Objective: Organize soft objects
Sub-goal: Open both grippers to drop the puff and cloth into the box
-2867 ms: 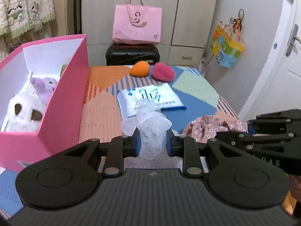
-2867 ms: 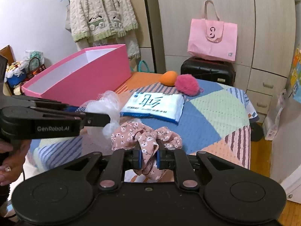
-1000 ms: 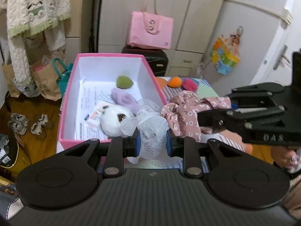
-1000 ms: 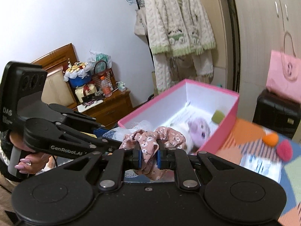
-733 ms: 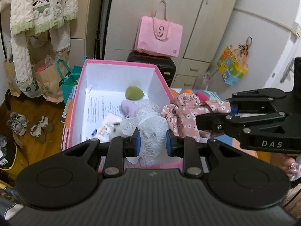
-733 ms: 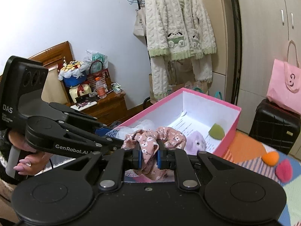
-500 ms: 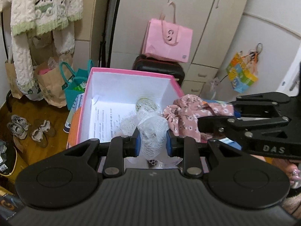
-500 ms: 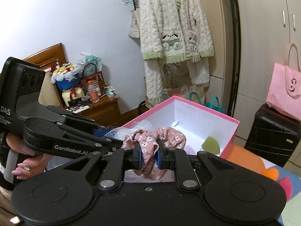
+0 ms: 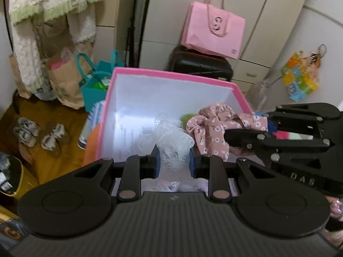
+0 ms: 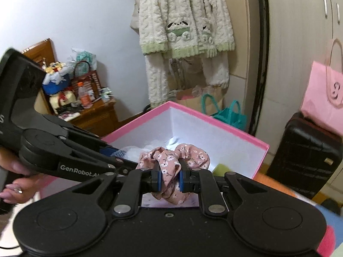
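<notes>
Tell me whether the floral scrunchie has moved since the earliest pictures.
Yes. The floral scrunchie, clamped in the right gripper, went from above the patterned bedspread to over the pink box, leftward.

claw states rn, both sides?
Left claw: closed on the white lace scrunchie, over the pink box.
Right claw: closed on the pink floral scrunchie, over the same box.

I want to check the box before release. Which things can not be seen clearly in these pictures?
- Left wrist view: the near floor of the pink box is hidden by the white lace scrunchie and the left hand-held gripper.
- Right wrist view: the green object is blurred and partly hidden behind the floral scrunchie.
</notes>
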`<state>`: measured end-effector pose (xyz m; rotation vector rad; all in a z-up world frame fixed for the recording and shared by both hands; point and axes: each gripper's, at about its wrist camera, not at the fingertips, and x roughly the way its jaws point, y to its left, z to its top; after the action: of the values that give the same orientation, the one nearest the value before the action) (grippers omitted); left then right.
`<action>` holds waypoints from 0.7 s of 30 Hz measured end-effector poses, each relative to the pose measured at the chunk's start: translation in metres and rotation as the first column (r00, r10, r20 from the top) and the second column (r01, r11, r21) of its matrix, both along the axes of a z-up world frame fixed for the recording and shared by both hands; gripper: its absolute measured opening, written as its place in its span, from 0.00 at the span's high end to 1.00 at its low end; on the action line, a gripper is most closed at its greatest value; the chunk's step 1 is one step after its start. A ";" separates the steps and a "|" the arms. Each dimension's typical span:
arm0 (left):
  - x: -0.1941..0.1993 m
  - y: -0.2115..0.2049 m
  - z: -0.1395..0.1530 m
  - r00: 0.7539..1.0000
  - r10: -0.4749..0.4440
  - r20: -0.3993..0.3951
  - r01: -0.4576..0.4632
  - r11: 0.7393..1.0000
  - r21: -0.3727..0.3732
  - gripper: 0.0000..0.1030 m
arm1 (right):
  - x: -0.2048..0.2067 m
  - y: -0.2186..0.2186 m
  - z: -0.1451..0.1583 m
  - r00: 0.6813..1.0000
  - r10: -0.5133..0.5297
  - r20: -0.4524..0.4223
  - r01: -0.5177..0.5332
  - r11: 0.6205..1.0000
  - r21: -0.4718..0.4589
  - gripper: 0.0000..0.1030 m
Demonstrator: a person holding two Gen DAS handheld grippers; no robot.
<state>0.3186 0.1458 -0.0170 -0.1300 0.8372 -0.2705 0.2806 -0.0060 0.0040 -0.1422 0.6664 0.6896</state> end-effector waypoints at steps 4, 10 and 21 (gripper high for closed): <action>0.009 -0.001 -0.005 1.000 0.010 -0.002 -0.010 1.000 0.030 0.73 | 0.012 0.008 -0.009 1.000 0.003 0.006 -0.003 0.999 -0.037 0.81; -0.001 -0.004 -0.002 0.998 0.047 0.041 -0.051 0.994 0.101 0.55 | 0.022 0.015 -0.023 1.000 0.003 -0.027 -0.006 0.993 -0.117 0.59; -0.058 0.003 0.036 0.994 0.004 0.112 -0.021 0.989 0.145 0.38 | -0.010 -0.003 -0.005 1.000 0.017 0.011 -0.015 0.989 -0.149 0.32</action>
<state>0.2607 0.1485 0.0185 0.0171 0.7424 -0.2019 0.2704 -0.0089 -0.0012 -0.2892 0.7057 0.6534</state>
